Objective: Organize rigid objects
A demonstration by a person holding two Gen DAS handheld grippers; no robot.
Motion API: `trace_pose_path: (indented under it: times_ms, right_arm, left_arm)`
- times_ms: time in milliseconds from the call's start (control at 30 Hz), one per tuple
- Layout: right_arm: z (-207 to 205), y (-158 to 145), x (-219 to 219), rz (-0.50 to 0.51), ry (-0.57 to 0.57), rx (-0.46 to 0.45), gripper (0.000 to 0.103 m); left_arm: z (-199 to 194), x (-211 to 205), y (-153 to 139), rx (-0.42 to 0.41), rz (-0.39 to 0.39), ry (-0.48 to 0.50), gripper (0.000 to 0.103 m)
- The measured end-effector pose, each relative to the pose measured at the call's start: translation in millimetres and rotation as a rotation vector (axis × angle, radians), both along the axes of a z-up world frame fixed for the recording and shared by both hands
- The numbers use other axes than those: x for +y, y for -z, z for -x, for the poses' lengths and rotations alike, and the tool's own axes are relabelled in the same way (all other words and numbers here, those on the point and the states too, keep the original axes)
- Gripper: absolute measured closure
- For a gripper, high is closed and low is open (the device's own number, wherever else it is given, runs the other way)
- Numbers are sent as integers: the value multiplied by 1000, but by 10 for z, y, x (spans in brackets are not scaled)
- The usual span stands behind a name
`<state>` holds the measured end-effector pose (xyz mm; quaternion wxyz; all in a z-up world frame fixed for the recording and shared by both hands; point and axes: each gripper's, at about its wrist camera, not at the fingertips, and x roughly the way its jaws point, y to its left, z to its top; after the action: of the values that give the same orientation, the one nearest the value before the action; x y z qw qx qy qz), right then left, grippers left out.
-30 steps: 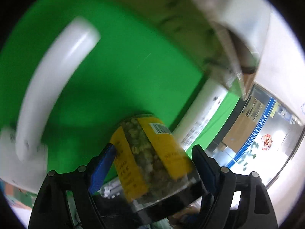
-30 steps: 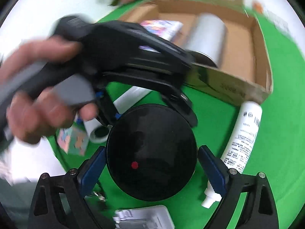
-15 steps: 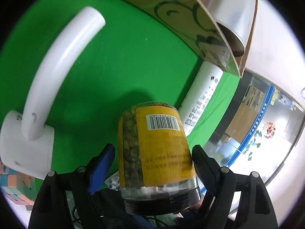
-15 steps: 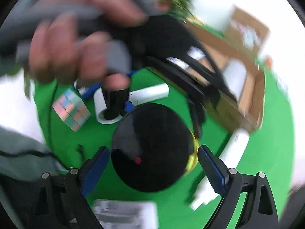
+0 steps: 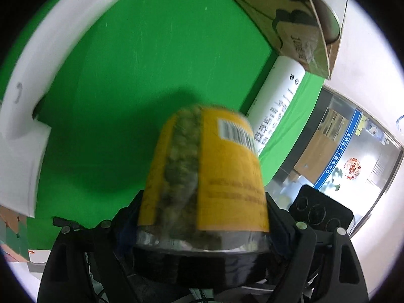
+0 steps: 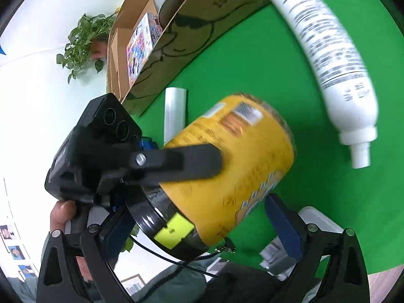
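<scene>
A clear jar (image 5: 209, 166) with a yellow label and black lid, full of greenish pieces, hangs tilted over the green cloth. My left gripper (image 5: 202, 202) is shut on it, and its jaws are opening slightly with the jar between them. In the right wrist view one black left finger (image 6: 186, 162) lies across the jar (image 6: 240, 176) label. My right gripper (image 6: 199, 227) stands open around the lid end. Its right pad is clear of the jar; whether the left pad touches the lid I cannot tell.
A cardboard box (image 6: 192, 25) at the back holds a silver can (image 6: 171, 2) and a colourful pack (image 6: 141, 45). A white bottle (image 6: 328, 50) and a white roll (image 6: 174, 111) lie on the cloth. A white curved pipe (image 5: 38, 63) is at the left.
The jar stays in the left jaws while that view slid toward the white pipe. The right wrist view swung from facing the black lid to seeing the jar's side.
</scene>
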<state>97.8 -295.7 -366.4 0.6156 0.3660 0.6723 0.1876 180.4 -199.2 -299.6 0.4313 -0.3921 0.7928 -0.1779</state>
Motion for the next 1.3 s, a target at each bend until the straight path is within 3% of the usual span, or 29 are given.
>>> trace_pose_path:
  times_ms: [233, 367, 633, 867, 1033, 1167, 1300]
  right_arm:
    - [55, -95, -42, -12, -57, -8, 5]
    - [74, -155, -12, 61, -154, -30, 5]
    - [80, -156, -39, 77, -162, -40, 4]
    - [108, -179, -133, 128, -195, -21, 2]
    - [90, -107, -228, 57, -133, 45, 2]
    - [34, -24, -238, -90, -64, 117, 1]
    - [-12, 131, -249, -69, -18, 188, 1]
  left_arm:
    - [40, -5, -88, -49, 16, 54, 18]
    - [22, -29, -125, -83, -41, 129, 17]
    - [-109, 5, -236, -132, -23, 172, 17]
    - [-230, 115, -141, -112, 17, 136, 17]
    - [-256, 72, -82, -98, 19, 151, 17]
    - [-169, 36, -58, -72, 31, 153, 17]
    - [-80, -7, -52, -71, 23, 166, 19]
